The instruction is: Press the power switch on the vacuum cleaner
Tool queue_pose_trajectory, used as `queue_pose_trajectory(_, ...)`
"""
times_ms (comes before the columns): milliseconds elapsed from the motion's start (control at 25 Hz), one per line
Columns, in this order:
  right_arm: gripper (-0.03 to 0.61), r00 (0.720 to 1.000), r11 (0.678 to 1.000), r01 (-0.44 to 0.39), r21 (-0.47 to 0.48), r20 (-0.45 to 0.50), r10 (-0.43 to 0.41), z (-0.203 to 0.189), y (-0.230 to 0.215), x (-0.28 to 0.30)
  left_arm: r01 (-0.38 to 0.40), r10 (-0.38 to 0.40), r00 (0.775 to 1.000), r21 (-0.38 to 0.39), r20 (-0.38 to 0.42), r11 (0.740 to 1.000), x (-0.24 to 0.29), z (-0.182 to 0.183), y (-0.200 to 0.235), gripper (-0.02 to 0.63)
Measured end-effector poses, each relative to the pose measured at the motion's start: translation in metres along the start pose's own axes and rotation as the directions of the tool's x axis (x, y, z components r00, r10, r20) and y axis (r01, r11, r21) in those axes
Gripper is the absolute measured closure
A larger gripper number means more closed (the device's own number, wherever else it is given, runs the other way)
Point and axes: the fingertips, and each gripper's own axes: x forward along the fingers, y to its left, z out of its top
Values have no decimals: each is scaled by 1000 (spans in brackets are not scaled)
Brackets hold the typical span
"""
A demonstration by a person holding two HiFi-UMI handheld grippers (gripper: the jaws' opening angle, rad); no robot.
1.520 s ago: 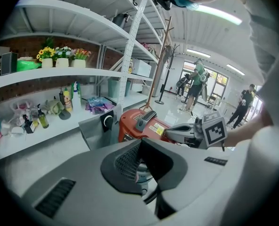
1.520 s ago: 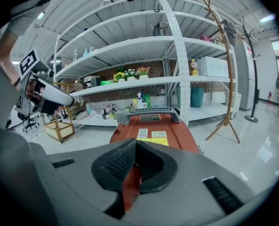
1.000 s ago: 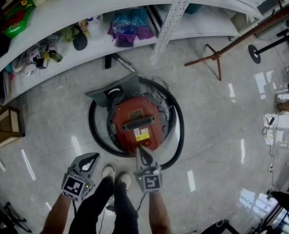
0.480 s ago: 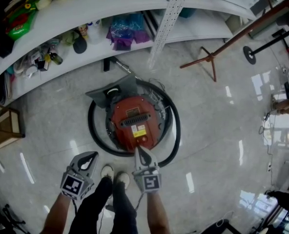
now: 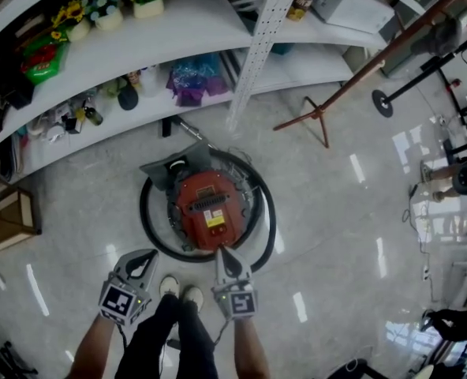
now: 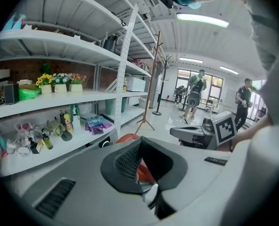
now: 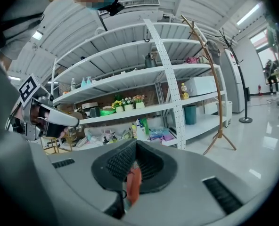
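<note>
Standing over the red vacuum cleaner (image 5: 208, 210), set on the floor (image 5: 336, 212) inside the loop of its black hose (image 5: 267, 226). Held the right tool (image 5: 221, 251) closed on nothing, tip aimed straight ahead at the near edge of the red body; touching or just short, could not tell. Held the left tool (image 5: 151, 254) closed and empty too, off to the left near the shoes (image 5: 178, 289), clearly the farther one. Judged the switch to lie ahead of and below the right tip, but could not pick it out on the top beside the black grille (image 5: 208, 203) and yellow label (image 5: 215, 219). Got the whole layout from the head view only; caught just a red sliver past the jaws in the right gripper view, a wider red patch in the left.
</note>
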Motion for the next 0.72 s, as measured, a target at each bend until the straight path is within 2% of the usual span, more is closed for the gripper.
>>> queue_pose_trajectory(200,568,1000,1000,15,9,23,-15,32,9,-16,19,-20,999,41,33,999,-11,31,-14,606)
queue_pose_trajectory(520,568,996,998,52,33,77,-54,87,16,-40,42,-45,997,50,65,998,-31,77,-28,606)
queue_pose_trajectory(720,568,994,999,53,13,95,-54,115,23,-55,49,-52,995,36,86,998,-43,103,-37,606)
